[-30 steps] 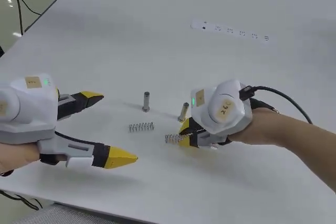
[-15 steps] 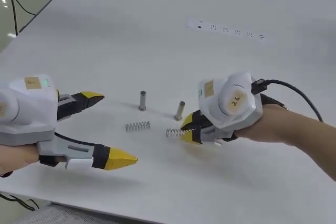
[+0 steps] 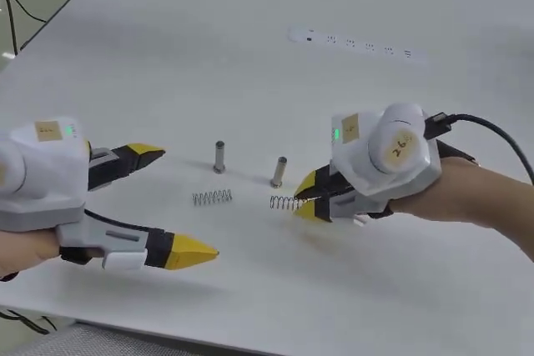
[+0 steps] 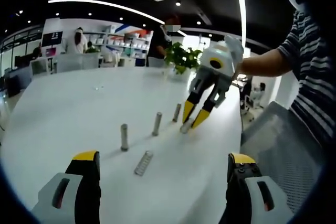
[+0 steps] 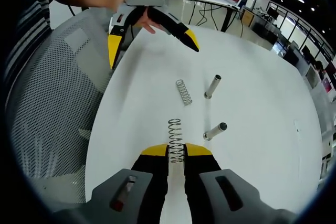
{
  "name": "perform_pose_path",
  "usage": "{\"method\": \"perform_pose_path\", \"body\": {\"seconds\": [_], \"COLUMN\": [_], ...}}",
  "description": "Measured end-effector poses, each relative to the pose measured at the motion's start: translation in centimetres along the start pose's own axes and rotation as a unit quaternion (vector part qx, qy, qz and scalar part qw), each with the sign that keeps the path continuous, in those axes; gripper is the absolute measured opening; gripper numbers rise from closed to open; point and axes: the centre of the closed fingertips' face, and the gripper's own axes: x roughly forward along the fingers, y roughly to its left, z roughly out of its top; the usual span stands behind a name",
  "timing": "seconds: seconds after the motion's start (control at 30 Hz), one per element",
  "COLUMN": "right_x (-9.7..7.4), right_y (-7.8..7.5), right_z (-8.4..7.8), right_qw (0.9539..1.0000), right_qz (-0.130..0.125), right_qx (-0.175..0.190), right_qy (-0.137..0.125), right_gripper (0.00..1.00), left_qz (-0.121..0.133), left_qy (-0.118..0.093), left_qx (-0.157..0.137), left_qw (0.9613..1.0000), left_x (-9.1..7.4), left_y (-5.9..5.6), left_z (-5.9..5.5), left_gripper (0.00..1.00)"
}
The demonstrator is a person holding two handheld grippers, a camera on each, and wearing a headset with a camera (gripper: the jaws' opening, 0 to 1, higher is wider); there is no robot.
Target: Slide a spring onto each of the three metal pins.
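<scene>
The right claw (image 3: 307, 198) is pinching one end of a thin, coiled wire spring (image 3: 284, 203). Its yellow-tipped jaws are standing almost closed on it. The rest of the coil is sticking out past the tips, low over the smooth white counter (image 3: 167, 56); whether it is touching the surface cannot be told. In the right gripper view the coil is running straight forward from the jaws.

The left claw (image 3: 171, 200) is hanging wide open with nothing between its jaws, over the near left part of the counter and well apart from the parts. A second spring (image 3: 212, 198) is lying flat on the counter between the two claws.

Short, shiny cylindrical metal pins are standing upright just behind the springs. The left pin (image 3: 219, 157) is standing near the second spring, and the middle pin (image 3: 279, 172) just beside the held coil's free end. In the left gripper view a third pin (image 4: 177, 112) is standing beyond them, close to the right claw's tips. All three are standing bare.

A flat white power strip (image 3: 359, 46) is lying far back on the counter. A black cable (image 3: 492, 135) is trailing from the right claw's housing. A grey mesh chair (image 5: 52, 103) is sitting at the counter's edge.
</scene>
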Motion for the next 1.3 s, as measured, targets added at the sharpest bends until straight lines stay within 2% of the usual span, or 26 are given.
{"method": "perform_pose_path", "body": {"seconds": [0.27, 0.33, 0.63, 1.03, 1.3], "right_x": [-0.3, -0.4, -0.7, -0.8, -0.8], "right_y": [0.8, 0.9, 1.5, 1.1, 1.1], "right_z": [-0.1, 0.0, 0.4, 0.5, 0.7], "right_qw": [1.0, 0.9999, 0.9998, 0.999, 0.9988], "right_qz": [0.001, -0.001, -0.004, -0.026, -0.036], "right_qx": [0.009, 0.012, 0.017, 0.037, 0.033], "right_qy": [0.001, -0.004, -0.003, 0.003, 0.005], "right_gripper": [0.08, 0.08, 0.08, 0.08, 0.08], "left_qz": [-0.009, -0.027, -0.06, -0.108, -0.127], "left_qy": [0.003, 0.017, 0.017, 0.036, 0.034], "left_qx": [0.0, -0.008, 0.014, 0.063, 0.066], "left_qw": [1.0, 0.9995, 0.998, 0.9915, 0.9891], "left_x": [0.1, 0.1, 1.1, 3.9, 5.5], "left_y": [-0.6, -1.3, -2.0, -3.7, -4.5], "left_z": [-0.1, -0.5, 0.5, 1.3, 1.6], "left_gripper": [0.94, 0.87, 0.7, 0.5, 0.42]}}
